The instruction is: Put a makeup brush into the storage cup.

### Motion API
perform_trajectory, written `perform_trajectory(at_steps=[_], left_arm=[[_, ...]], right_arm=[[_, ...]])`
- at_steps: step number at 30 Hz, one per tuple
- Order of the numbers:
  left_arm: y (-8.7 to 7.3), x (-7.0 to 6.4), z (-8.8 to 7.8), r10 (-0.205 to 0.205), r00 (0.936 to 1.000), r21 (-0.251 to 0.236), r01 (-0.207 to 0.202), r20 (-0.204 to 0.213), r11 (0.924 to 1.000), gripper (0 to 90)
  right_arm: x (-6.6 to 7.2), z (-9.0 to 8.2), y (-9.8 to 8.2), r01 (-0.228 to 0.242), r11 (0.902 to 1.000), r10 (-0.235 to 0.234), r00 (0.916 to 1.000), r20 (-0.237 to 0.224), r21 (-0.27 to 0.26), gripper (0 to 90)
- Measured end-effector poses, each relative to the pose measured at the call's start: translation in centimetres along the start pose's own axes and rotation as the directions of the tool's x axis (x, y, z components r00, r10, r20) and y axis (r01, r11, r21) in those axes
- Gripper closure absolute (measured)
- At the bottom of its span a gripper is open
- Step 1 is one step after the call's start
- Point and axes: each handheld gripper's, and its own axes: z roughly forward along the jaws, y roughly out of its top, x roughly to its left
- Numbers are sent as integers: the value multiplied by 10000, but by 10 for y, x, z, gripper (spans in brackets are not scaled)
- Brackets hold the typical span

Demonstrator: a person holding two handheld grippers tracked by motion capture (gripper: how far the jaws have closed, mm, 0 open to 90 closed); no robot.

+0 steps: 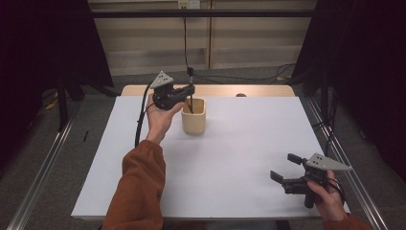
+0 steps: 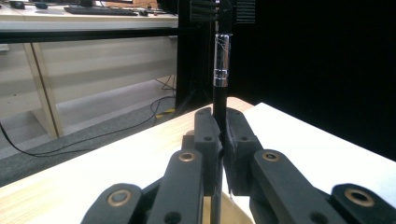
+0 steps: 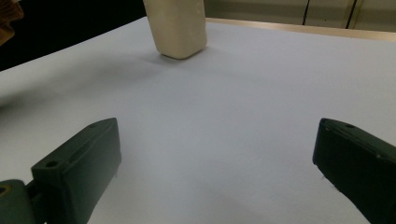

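- Left gripper (image 1: 191, 91) has its fingers clamped on a thin black brush (image 2: 220, 70), held upright, lower end down inside the beige cup (image 1: 194, 116).
- Cup stands toward the bench's (image 1: 230, 158) far left.
- Right gripper (image 1: 283, 167) hovers near the front edge, fingers wide apart, holding nothing.

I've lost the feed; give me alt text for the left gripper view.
The left gripper has its black fingers shut on a thin black brush that stands upright, its silver band and bristles above them. Behind lie the white table with its wooden edge, grey floor and cables.
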Motion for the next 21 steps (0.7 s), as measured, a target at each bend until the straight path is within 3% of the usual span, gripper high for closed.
perform_trajectory(at_steps=[16,21], left_arm=[[-29,6,2,-126,9999,546,132,-117,9984,853],[-32,4,4,-99,9999,625,95,62,9980,852]], right_arm=[[0,0,0,-68,10000,68,10000,-23,-13,7],[0,0,0,-81,10000,81,10000,-55,-6,7]])
